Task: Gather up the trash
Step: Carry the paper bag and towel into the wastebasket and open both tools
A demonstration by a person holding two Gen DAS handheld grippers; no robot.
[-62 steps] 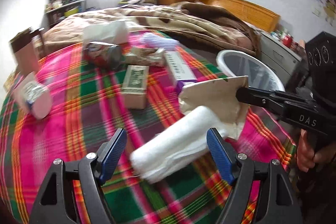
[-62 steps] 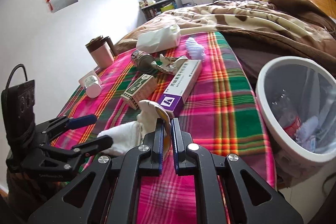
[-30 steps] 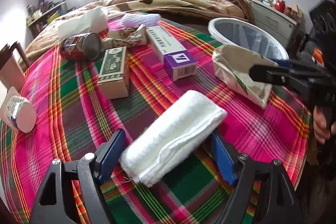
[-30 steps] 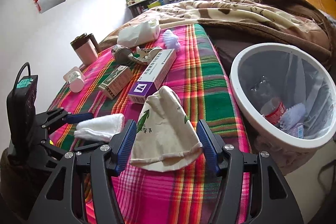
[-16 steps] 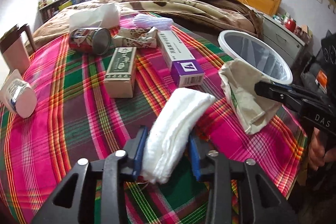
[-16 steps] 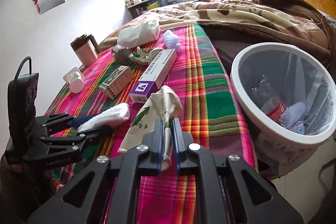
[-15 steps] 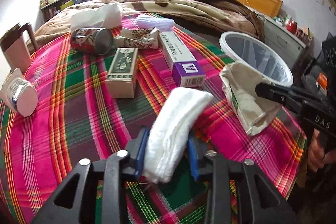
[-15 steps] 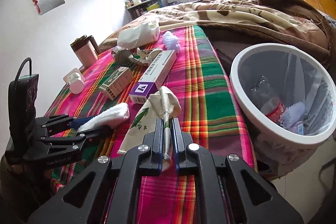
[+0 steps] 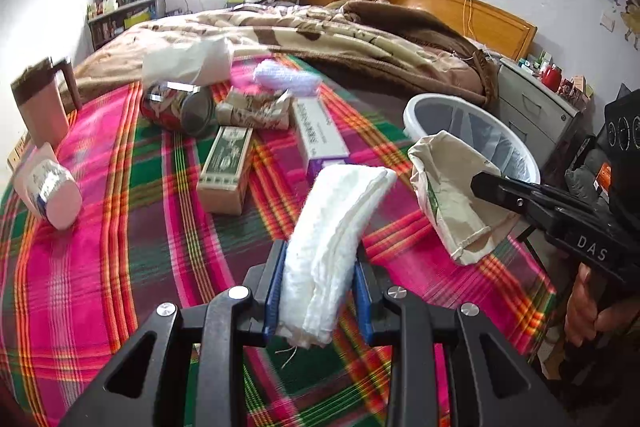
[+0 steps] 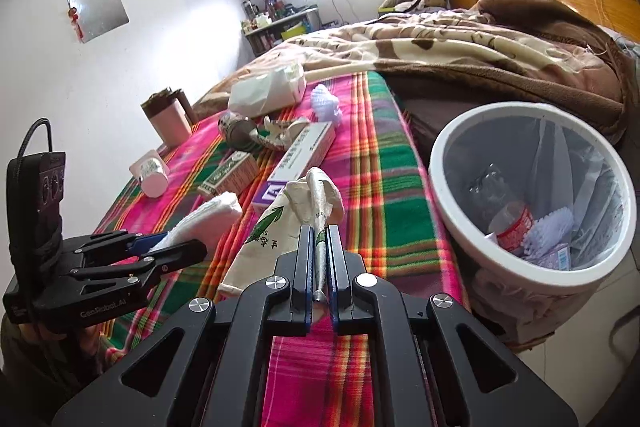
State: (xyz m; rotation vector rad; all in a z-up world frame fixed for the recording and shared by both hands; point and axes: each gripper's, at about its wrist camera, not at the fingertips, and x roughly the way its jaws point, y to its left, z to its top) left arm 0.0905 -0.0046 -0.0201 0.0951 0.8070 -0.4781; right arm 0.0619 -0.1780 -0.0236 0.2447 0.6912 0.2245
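The left claw squeezes a white cloth low in the middle of its view. The cloth sticks up out of the blue pads. The right claw pinches a tan bag, also low in the middle. The bag hangs over the plaid blanket. At the right of this view stands a white bin with a bottle inside. Two boxes, a can and a cup lie higher up on the blanket, to the left.
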